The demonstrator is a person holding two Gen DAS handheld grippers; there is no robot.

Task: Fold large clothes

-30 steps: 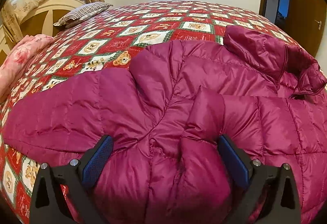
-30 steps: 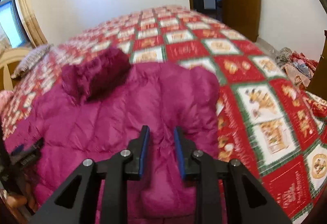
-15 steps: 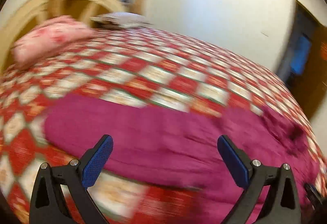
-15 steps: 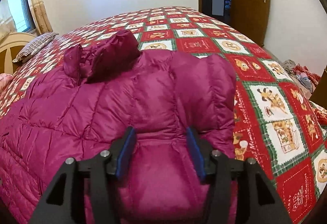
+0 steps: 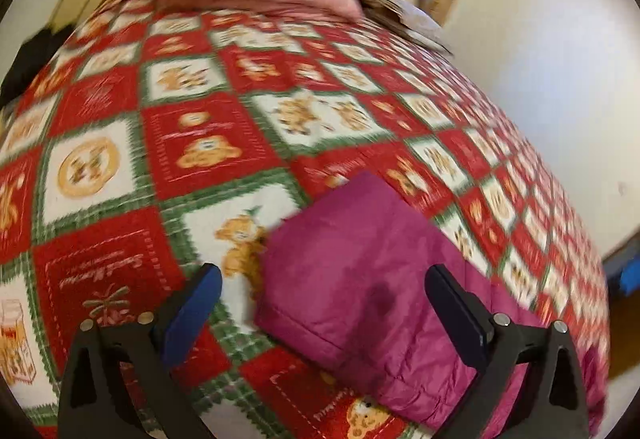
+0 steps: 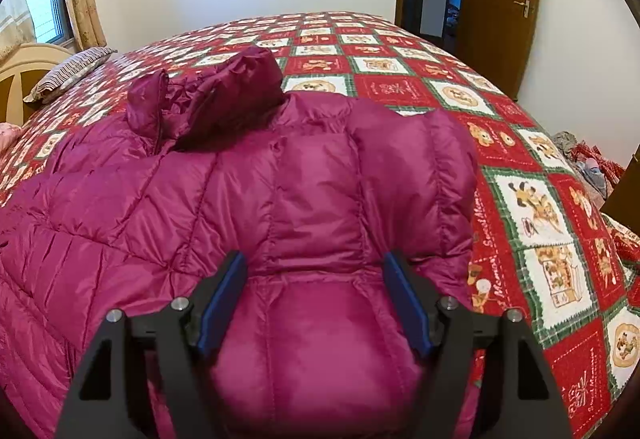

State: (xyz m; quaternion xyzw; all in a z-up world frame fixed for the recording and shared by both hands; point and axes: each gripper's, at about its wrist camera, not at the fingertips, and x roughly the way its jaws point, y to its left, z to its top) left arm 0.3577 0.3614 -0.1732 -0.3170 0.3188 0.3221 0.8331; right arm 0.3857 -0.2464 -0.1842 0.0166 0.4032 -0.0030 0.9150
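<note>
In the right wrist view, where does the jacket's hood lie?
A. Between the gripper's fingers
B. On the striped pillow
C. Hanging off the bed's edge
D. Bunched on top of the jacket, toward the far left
D: the hood sits crumpled on the magenta jacket, away from the open right gripper.

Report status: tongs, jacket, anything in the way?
Left tongs open above the sleeve end. Right tongs open, straddling a folded sleeve of the magenta down jacket. Nothing in the way on the bedspread.
</note>
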